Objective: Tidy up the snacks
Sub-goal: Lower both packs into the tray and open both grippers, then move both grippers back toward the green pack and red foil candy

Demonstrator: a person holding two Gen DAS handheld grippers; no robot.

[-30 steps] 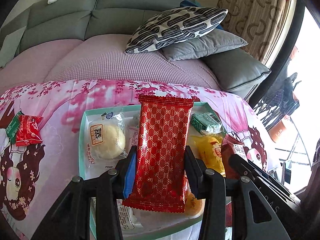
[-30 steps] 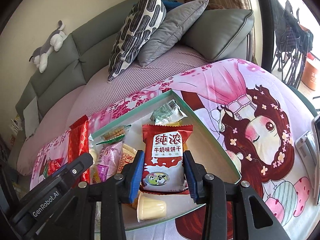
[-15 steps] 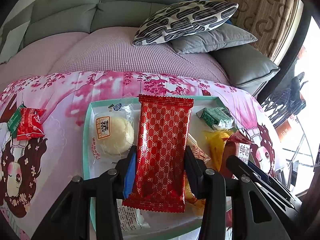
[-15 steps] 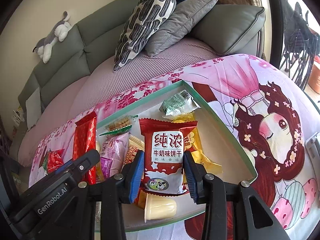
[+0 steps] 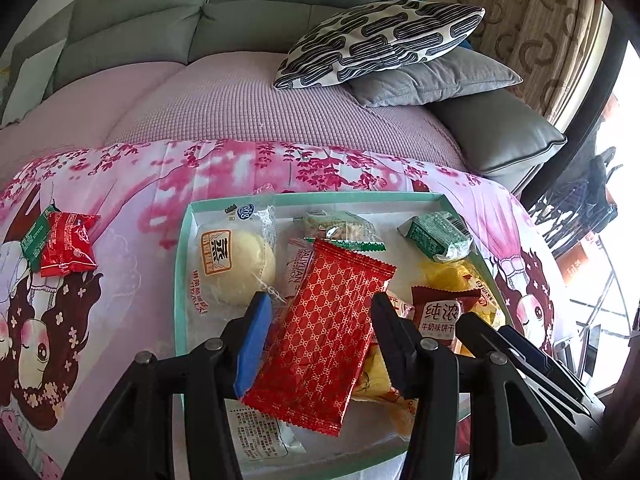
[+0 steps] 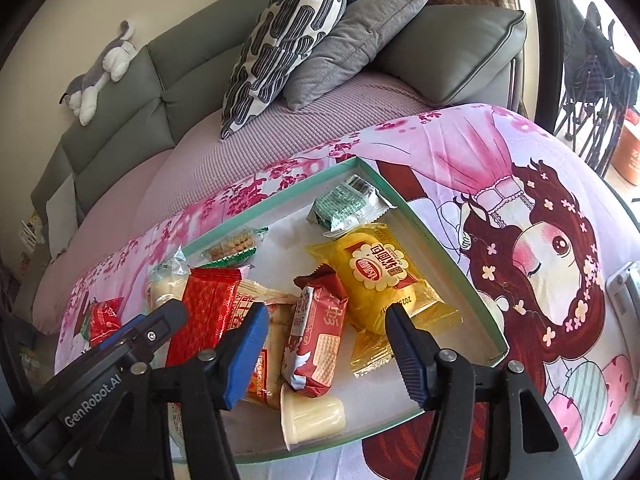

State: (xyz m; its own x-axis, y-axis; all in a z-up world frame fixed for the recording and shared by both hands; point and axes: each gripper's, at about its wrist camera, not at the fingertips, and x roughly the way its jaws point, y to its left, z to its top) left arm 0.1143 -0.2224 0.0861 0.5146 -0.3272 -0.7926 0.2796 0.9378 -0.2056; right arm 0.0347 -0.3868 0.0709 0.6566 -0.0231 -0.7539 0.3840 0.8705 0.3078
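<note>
A teal-rimmed tray (image 5: 181,280) (image 6: 460,264) on the pink cloth holds several snacks. My left gripper (image 5: 316,344) is open; a long red patterned packet (image 5: 324,336) lies tilted between its jaws over the tray, also seen in the right wrist view (image 6: 204,308). My right gripper (image 6: 326,354) is open; a red milk-biscuit packet (image 6: 316,336) (image 5: 438,312) lies on its side in the tray between its jaws. A yellow cake packet (image 6: 380,276), a green packet (image 6: 344,204), a bun (image 5: 232,264) and a jelly cup (image 6: 312,416) are in the tray.
A small red packet (image 5: 66,244) on a green one lies on the cloth left of the tray, also in the right wrist view (image 6: 102,318). A grey sofa with pillows (image 5: 384,40) stands behind. A grey device (image 6: 624,292) lies at the right edge.
Both grippers opened. The long red packet came loose and tilted in the left jaws. The milk-biscuit packet dropped from the right jaws onto its side in the tray.
</note>
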